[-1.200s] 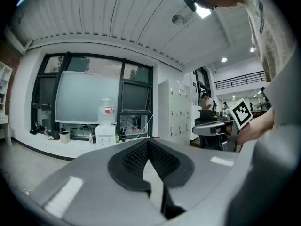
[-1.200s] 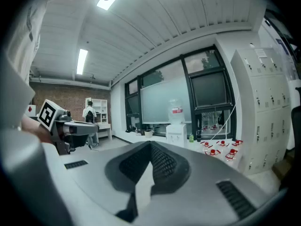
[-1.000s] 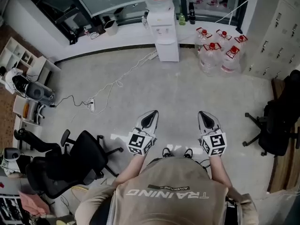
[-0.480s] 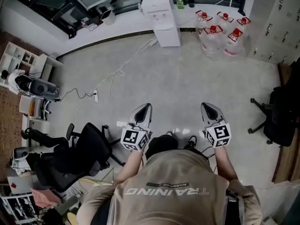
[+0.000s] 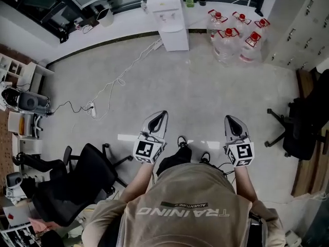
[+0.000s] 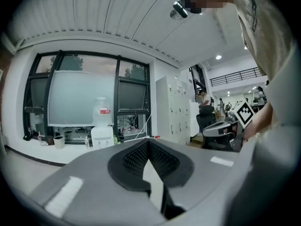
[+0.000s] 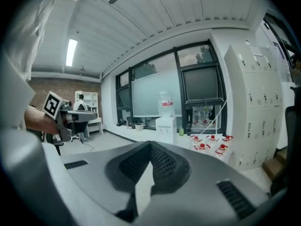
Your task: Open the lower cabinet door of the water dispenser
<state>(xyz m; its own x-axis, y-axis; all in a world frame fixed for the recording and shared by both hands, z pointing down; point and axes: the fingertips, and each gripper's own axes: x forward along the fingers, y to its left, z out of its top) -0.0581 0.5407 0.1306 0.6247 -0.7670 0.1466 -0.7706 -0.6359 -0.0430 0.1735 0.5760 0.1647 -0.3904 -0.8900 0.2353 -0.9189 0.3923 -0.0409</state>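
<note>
We place the water dispenser [image 5: 168, 14] top centre of the head view, at the far wall, well apart from us. Left hand-held gripper [image 5: 160, 116] and right hand-held gripper [image 5: 231, 120] both closed, empty. Its lower cabinet door [image 5: 175, 39] we judge light, stiff and hinged; best hooked at its free edge.

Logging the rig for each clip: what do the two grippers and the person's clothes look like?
Both the left gripper and right gripper have smooth grey shells with black textured pads inside the tips. Each carries a cube with black-and-white square markers. The person wears a beige short-sleeved shirt with white lettering.
</note>
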